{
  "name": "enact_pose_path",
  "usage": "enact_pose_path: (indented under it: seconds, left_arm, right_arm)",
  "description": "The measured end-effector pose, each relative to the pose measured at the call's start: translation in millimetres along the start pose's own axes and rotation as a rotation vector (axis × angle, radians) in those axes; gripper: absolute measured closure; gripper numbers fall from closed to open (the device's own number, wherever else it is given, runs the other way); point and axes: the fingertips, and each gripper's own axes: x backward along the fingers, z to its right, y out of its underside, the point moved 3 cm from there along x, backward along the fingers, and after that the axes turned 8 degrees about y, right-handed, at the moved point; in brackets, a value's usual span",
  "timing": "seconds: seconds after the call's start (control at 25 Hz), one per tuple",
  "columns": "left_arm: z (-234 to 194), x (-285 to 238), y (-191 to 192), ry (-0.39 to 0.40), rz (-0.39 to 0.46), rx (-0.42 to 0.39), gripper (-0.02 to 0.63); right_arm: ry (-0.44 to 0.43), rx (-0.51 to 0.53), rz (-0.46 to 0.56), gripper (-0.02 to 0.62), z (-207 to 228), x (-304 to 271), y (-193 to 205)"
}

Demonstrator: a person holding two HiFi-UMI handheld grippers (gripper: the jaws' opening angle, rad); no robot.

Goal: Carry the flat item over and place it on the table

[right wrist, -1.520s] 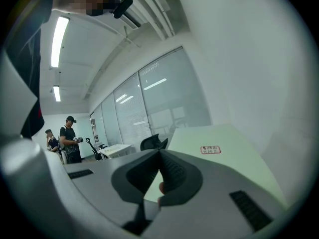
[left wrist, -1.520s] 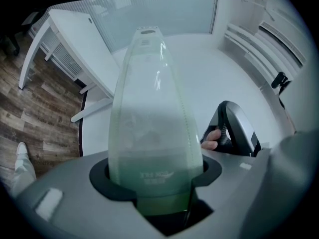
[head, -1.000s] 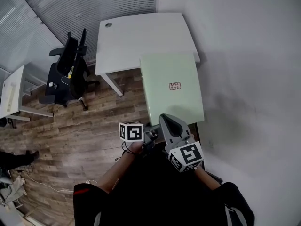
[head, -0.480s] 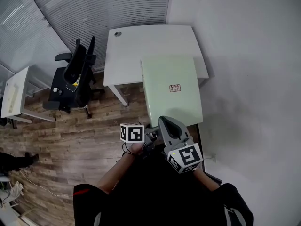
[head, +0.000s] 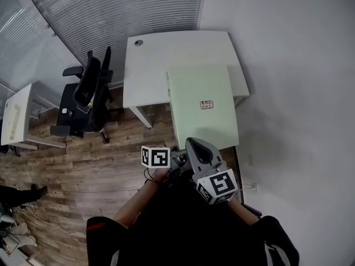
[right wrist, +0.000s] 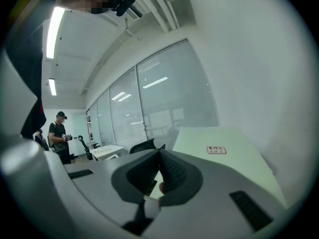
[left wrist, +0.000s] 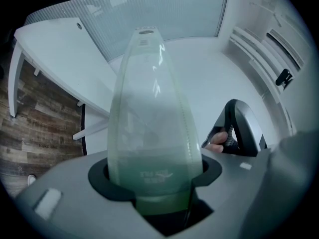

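In mid-air, far end over the white rectangular desk (head: 166, 49), the pale green flat plastic board (head: 202, 101) hangs level, its near edge clamped in the left gripper (left wrist: 154, 185) and right gripper (right wrist: 159, 172). Risk: the long overhang levers on thin edge grips, so it could sag, slip, or clip the grey wall (head: 294, 93).

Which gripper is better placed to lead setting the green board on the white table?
Left, marginally: the left gripper clamps the green board, and the white table spreads toward its side. The right gripper grips the same near edge.
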Motion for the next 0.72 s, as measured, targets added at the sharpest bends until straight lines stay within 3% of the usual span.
enact_pose_path:
  seconds: [0.16,0.72]
  left_arm:
    - [-5,-2,-3,0.004,-0.003,0.008,0.322]
    - [-15,7,-23,-0.03,0.038,0.016,0.322]
  right_arm:
    - [0.022,-0.01,-0.014,0.594,7,-6,1]
    - [-0.025,-0.006,-0.014,0.594,8,-29,-6]
